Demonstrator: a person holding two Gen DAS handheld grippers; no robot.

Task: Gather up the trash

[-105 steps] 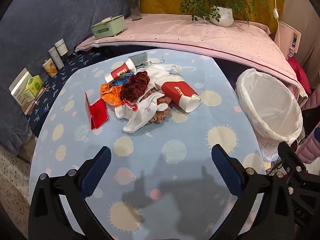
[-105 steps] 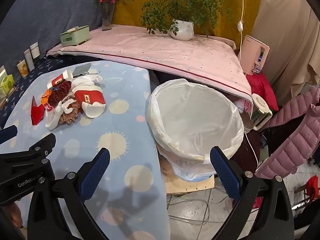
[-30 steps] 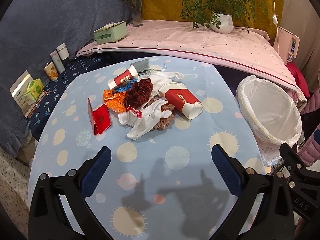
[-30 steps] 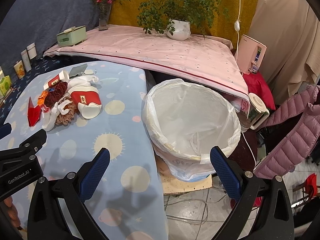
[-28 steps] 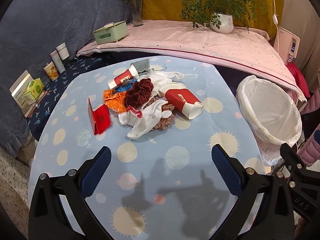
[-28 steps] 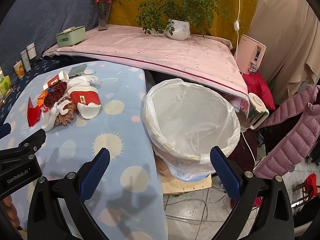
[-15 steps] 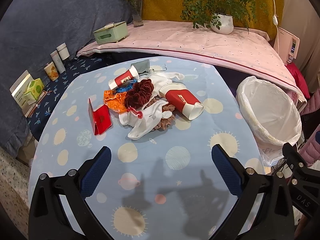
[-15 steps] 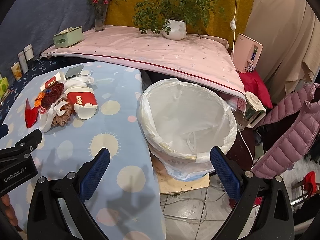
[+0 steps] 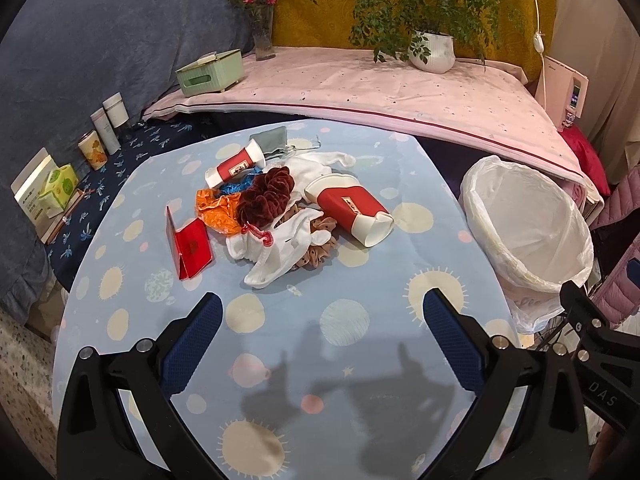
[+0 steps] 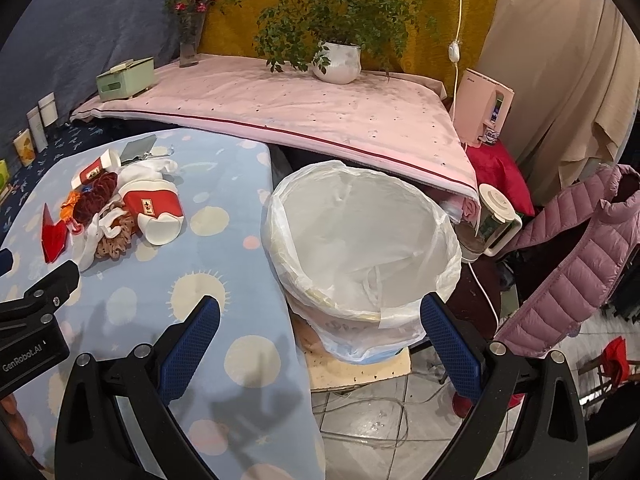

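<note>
Left gripper [image 9: 318,330]: jaws spread, empty, facing the pile [image 9: 280,216].
Right gripper [image 10: 320,330]: released, empty, over bin [image 10: 360,240], likely awaiting drops.

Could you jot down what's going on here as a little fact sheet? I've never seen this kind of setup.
Table: blue cloth with suns
Pile: large red cup on its side, small red cup, white gloves, maroon scrunchie, red envelope
Bin: white-lined bin, beside the table
Left tool: open, holding nothing
Right tool: open, holding nothing

The right gripper [image 10: 320,334] has drifted slightly, framing the lined bin [image 10: 360,240] more centrally.
</note>
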